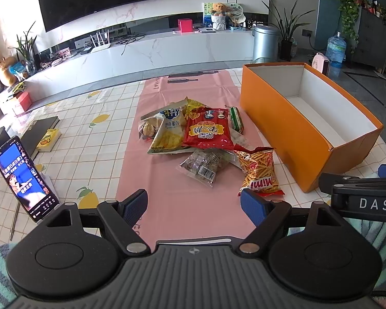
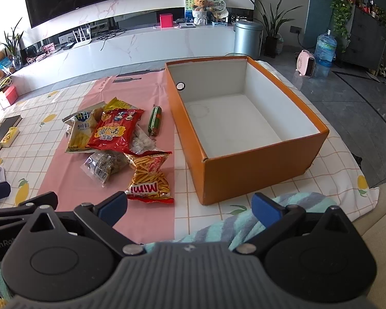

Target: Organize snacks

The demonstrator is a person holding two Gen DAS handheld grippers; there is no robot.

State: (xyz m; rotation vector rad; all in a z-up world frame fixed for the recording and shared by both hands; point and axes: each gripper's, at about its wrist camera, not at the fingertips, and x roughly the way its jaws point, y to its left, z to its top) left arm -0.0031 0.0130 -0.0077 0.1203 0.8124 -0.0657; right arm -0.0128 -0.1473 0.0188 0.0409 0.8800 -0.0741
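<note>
A pile of snack bags lies on a pink mat (image 1: 172, 195) (image 2: 72, 170): a red bag (image 1: 209, 131) (image 2: 114, 131), a yellow chip bag (image 1: 168, 131) (image 2: 81, 134), an orange Mimi bag (image 1: 260, 171) (image 2: 150, 175), a clear bag of dark snacks (image 1: 202, 166) (image 2: 104, 163) and a green sausage stick (image 1: 236, 119) (image 2: 155, 121). An empty orange box (image 1: 278, 128) (image 2: 247, 166) stands to their right. My left gripper (image 1: 194, 206) is open, near the mat's front edge. My right gripper (image 2: 190, 208) is open, in front of the box.
A phone on a stand (image 1: 24, 177) and a black book with a yellow box (image 1: 42, 134) sit at the table's left. A striped cloth (image 2: 218, 229) lies at the front edge. A TV cabinet, bin and plants stand beyond the table.
</note>
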